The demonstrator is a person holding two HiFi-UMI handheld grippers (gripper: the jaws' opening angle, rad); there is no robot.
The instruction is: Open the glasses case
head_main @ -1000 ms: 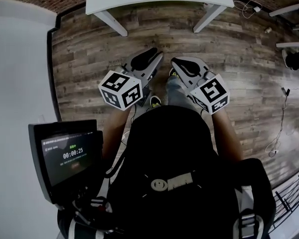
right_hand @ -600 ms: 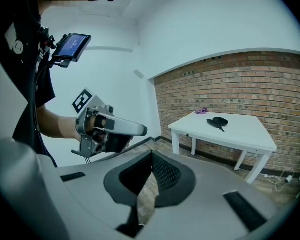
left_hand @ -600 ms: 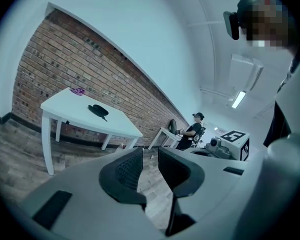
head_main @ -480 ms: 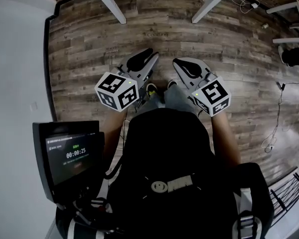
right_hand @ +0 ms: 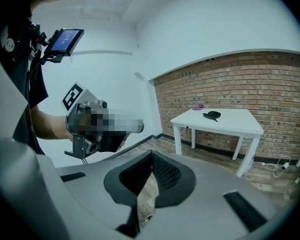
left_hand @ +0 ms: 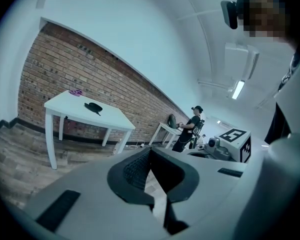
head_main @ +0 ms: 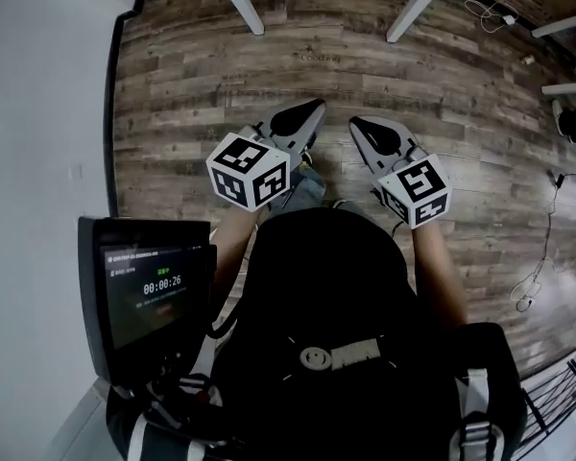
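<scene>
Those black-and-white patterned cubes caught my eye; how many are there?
2. One marker cube sits on the left gripper, whose empty jaws have just been closing; the other marker cube on the right gripper. Both are held over the wooden floor. None elsewhere in view.

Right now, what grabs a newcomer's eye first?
The two marker cubes, centre of the head view, on the left gripper and right gripper, both held over wooden floor with jaws shut and empty. Then the white table by the brick wall ahead, with a small black item, probably the glasses case, on top.
</scene>
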